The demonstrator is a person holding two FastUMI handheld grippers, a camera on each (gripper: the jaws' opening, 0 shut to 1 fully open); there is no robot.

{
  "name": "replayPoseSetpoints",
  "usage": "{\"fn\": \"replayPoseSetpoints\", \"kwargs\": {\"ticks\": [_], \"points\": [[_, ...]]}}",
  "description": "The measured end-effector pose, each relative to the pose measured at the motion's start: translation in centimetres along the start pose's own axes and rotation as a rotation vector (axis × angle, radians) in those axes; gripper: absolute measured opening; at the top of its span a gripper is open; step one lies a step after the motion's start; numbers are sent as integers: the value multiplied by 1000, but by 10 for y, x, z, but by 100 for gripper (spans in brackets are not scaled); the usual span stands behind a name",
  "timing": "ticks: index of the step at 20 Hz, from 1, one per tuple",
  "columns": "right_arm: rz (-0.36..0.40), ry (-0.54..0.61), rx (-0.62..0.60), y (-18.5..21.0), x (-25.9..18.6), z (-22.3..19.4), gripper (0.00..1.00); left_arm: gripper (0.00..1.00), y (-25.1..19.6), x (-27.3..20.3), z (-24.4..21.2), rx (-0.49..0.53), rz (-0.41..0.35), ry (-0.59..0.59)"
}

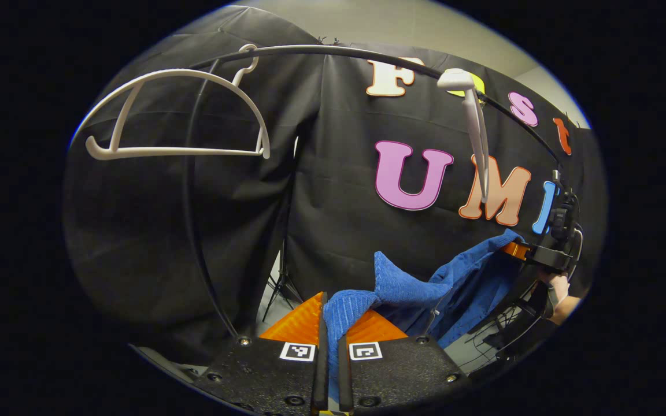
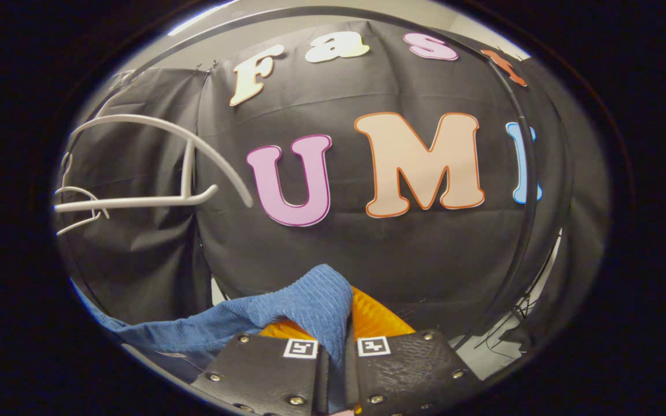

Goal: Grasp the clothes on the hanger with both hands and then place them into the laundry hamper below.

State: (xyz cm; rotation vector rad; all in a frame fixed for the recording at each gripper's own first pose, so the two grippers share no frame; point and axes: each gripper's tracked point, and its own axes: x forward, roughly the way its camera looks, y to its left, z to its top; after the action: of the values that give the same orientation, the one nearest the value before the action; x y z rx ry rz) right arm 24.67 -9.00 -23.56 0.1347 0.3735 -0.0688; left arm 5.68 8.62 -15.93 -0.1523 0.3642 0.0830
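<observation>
In the left gripper view, the left tongs (image 1: pixel 330 323) were squeezed almost all the way together, with a fold of the blue clothes (image 1: pixel 402 286) pinched between the two orange fingers (image 1: pixel 298 320). The cloth ran from there across to the right, where the right tongs (image 1: pixel 517 249) had its far end too, with a hand (image 1: pixel 555 292) behind them. So the clothes hung like a little bridge between the two tongs. Up above, a white hanger (image 1: pixel 177 115) hung bare on the dark rail (image 1: pixel 321 52). A second white hanger (image 1: pixel 474 127) hung farther along the rail, seen from its edge, and it was bare too.

In the right gripper view, the right tongs (image 2: pixel 337 341) were also nearly closed, and the blue clothes (image 2: pixel 304 309) were bunched up between their fingers and trailed off to the left. The bare white hanger (image 2: pixel 154 167) was at the left.

I think the grabbing step was done, because the clothes were off the hanger and both tongs had hold of them. The laundry hamper was not in sight in these pictures, so I could not tell how far off it was. The next move would need both tongs to go down together, keep their squeeze, and let go only when the clothes were over the hamper.
</observation>
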Motion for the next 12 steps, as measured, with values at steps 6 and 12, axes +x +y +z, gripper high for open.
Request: {"fn": "replayPoseSetpoints", "kwargs": {"ticks": [6, 12], "points": [[36, -29, 9, 3, -38, 9, 11, 7, -34, -17, 8, 50, -48, -23], [98, -76, -7, 23, -80, 29, 11, 7, -92, -22, 20, 63, -163, -54]]}}
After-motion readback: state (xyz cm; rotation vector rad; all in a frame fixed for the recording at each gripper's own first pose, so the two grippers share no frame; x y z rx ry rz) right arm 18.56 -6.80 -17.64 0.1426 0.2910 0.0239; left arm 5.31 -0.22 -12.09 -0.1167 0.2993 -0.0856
